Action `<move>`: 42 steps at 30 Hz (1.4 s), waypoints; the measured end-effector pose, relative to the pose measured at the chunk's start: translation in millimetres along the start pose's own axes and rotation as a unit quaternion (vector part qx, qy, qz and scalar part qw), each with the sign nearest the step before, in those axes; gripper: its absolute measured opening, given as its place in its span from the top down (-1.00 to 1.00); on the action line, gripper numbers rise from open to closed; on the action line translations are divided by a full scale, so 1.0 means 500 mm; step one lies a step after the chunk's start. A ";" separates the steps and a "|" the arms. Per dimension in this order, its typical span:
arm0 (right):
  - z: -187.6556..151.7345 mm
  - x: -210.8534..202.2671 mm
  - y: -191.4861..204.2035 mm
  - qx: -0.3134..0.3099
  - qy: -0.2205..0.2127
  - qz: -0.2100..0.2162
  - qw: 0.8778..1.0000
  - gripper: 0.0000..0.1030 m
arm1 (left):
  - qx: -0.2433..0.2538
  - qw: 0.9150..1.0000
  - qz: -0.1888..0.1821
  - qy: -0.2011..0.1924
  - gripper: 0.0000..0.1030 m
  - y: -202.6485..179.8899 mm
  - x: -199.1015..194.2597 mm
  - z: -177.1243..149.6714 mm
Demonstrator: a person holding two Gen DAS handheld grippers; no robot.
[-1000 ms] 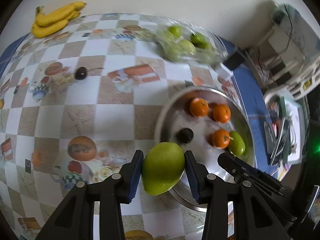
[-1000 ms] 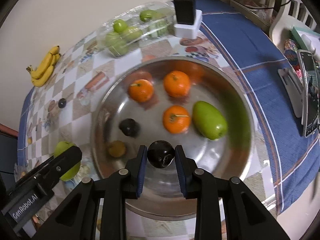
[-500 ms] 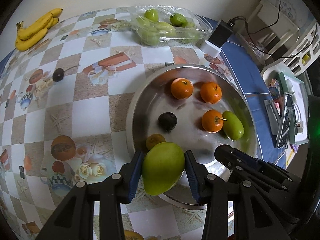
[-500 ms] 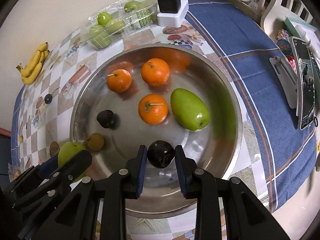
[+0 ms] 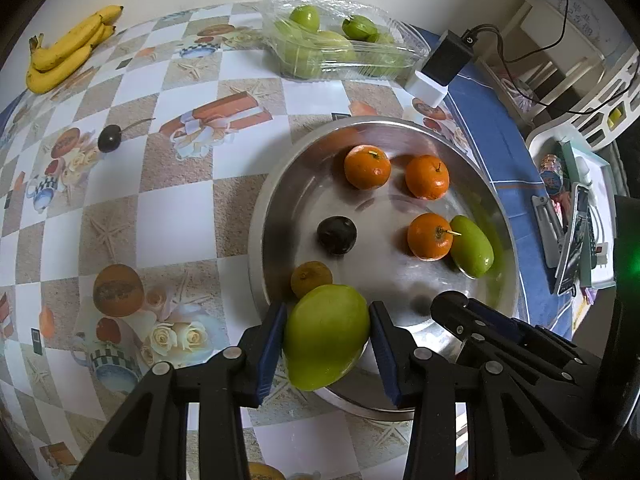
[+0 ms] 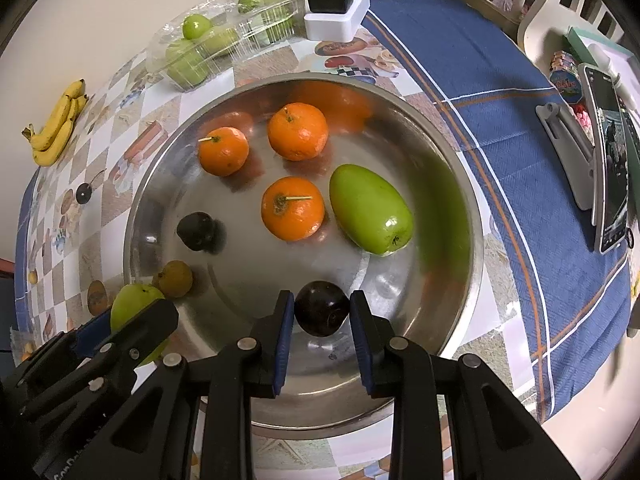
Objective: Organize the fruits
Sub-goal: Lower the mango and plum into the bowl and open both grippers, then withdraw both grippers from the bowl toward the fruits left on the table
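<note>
The left tongs (image 5: pixel 327 334) are clenching a green mango (image 5: pixel 325 336) over the near rim of the steel bowl (image 5: pixel 506 216), at about seven o'clock of it; the right tongs (image 6: pixel 321 316) are gripping a dark plum (image 6: pixel 321 308) above the bowl's six o'clock; inside are lying three oranges (image 6: pixel 293 208), a second mango (image 6: pixel 370 210), another plum (image 6: pixel 196 231); bananas (image 5: pixel 66 50) are sitting on the counter (image 5: pixel 176 216) at ten o'clock.

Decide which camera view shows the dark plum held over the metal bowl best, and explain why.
The right wrist view: the dark plum sits close and unobstructed between the right gripper pads, above the metal bowl. In the left wrist view that plum is hidden behind the right gripper; only its body shows there.
</note>
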State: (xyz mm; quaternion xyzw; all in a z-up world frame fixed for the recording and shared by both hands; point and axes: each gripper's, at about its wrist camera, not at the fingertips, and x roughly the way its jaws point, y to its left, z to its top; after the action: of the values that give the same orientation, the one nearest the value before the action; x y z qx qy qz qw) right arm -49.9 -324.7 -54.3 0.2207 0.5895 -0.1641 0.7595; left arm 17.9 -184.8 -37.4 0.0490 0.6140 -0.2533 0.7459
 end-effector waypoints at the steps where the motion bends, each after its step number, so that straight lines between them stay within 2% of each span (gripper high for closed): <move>1: 0.000 0.000 0.000 0.000 0.000 0.000 1.000 0.42 | -0.001 1.000 -0.001 0.000 0.13 0.001 0.001 0.000; 7: 0.001 0.002 -0.004 0.005 0.003 -0.002 1.000 0.42 | -0.003 1.000 -0.003 0.001 0.10 0.003 0.000 0.003; 9: 0.002 0.004 -0.004 0.008 0.004 0.001 1.000 0.42 | -0.004 1.000 -0.004 -0.001 0.03 0.004 -0.003 0.003; 14: 0.004 -0.003 -0.010 0.011 -0.005 0.005 1.000 0.23 | -0.011 1.000 -0.006 -0.008 0.00 0.009 -0.010 0.005; 18: 0.006 -0.009 -0.010 0.012 -0.011 0.009 1.000 0.18 | -0.021 1.000 -0.004 -0.016 -0.02 0.022 -0.018 0.008; 20: 0.007 -0.011 -0.009 0.012 -0.013 0.010 1.000 -0.06 | -0.026 0.999 0.000 -0.020 -0.07 0.030 -0.022 0.010; 23: 0.007 -0.014 -0.004 0.009 -0.019 0.013 1.000 -0.27 | -0.034 0.999 0.011 -0.025 -0.13 0.046 -0.027 0.014; 27: 0.005 -0.014 0.001 0.007 -0.022 0.014 1.000 -0.44 | -0.043 0.998 0.034 -0.030 -0.20 0.068 -0.031 0.018; 28: 0.005 -0.013 0.001 0.006 -0.023 0.014 1.000 -0.51 | -0.044 0.998 0.043 -0.031 -0.27 0.072 -0.031 0.018; 33: 0.006 -0.014 0.005 0.003 -0.029 0.017 0.999 -0.61 | -0.055 0.995 0.070 -0.037 -0.48 0.095 -0.030 0.021; 34: 0.006 -0.015 0.006 0.002 -0.031 0.017 0.999 -0.70 | -0.058 0.995 0.074 -0.037 -0.57 0.099 -0.029 0.021; 40: 0.011 -0.018 0.013 -0.002 -0.041 0.021 0.999 -0.75 | -0.072 0.992 0.096 -0.045 -0.88 0.123 -0.033 0.021; 42: 0.012 -0.020 0.017 -0.006 -0.047 0.019 0.999 -0.84 | -0.079 0.990 0.105 -0.052 -1.00 0.131 -0.035 0.022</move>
State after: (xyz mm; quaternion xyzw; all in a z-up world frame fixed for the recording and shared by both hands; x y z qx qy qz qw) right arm -43.1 -321.0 -42.0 0.2195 0.5500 -0.1557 0.7906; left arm 54.3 -126.6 -33.9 0.0412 0.5841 -0.1265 0.8007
